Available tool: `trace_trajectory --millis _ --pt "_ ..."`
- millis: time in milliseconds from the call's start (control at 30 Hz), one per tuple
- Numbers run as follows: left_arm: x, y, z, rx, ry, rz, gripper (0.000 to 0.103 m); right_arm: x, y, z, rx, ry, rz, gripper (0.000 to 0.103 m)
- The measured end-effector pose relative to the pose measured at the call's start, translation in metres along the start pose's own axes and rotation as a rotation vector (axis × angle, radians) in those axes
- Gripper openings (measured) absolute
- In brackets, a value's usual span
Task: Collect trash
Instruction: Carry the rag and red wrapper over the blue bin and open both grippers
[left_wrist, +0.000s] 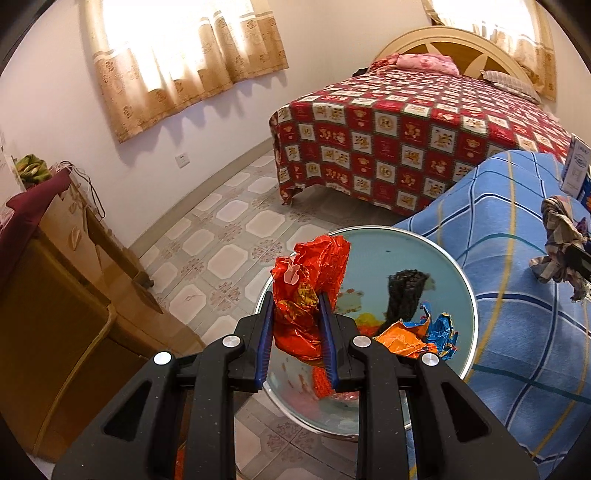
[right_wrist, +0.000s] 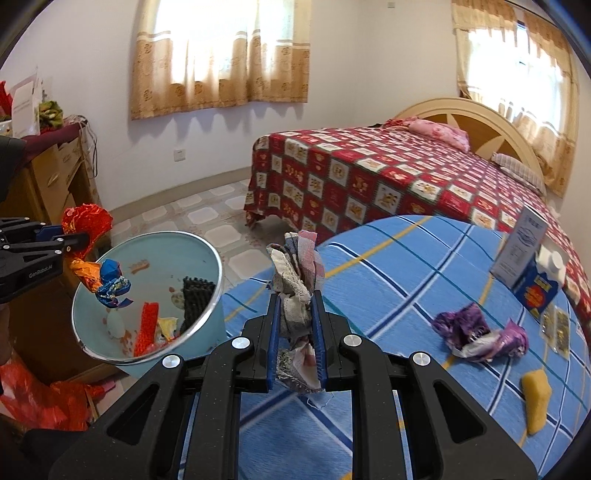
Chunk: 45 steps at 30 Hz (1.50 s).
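Note:
My left gripper (left_wrist: 296, 306) is shut on a crumpled red foil wrapper (left_wrist: 310, 280) and holds it above the near rim of a light blue bin (left_wrist: 436, 254). The bin holds an orange and blue wrapper (left_wrist: 424, 334) and a black piece (left_wrist: 404, 291). In the right wrist view the left gripper (right_wrist: 75, 238) with the red wrapper (right_wrist: 86, 221) sits over the bin (right_wrist: 207, 254). My right gripper (right_wrist: 295, 302) is shut on a bundle of fabric scraps (right_wrist: 297, 280) above the blue checked table (right_wrist: 388, 280), right of the bin. The scraps also show in the left wrist view (left_wrist: 561, 240).
On the table lie a purple crumpled wrapper (right_wrist: 480, 330), a yellow sponge (right_wrist: 535, 398), a blue carton (right_wrist: 541, 282) and a white card (right_wrist: 519, 251). A bed with a red patterned cover (left_wrist: 406, 140) stands behind. A wooden dresser (left_wrist: 55, 280) stands left. A red plastic bag (right_wrist: 40, 398) lies below the bin.

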<state>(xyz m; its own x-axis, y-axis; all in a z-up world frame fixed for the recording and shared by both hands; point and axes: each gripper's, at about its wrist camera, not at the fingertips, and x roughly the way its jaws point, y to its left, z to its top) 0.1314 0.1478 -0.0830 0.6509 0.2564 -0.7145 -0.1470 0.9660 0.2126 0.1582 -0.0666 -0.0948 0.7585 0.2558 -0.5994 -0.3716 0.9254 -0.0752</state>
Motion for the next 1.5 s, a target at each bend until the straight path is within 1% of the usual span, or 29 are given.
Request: trace_trajectory --millis 500,1100,1500 --pt "0.007 0.023 -0.005 -0.030 0.013 0.032 0.023 0.012 0.033 0.012 -0.056 0.008 0.042 0.017" --pt "0.013 0.046 -0.006 -0.068 0.015 0.096 0.023 0.021 0.066 0.024 -0.121 0.004 0.089 0.017" --pt "0.017 0.050 -0.006 -0.080 0.023 0.099 0.024 0.023 0.080 0.027 -0.147 0.003 0.114 0.017"
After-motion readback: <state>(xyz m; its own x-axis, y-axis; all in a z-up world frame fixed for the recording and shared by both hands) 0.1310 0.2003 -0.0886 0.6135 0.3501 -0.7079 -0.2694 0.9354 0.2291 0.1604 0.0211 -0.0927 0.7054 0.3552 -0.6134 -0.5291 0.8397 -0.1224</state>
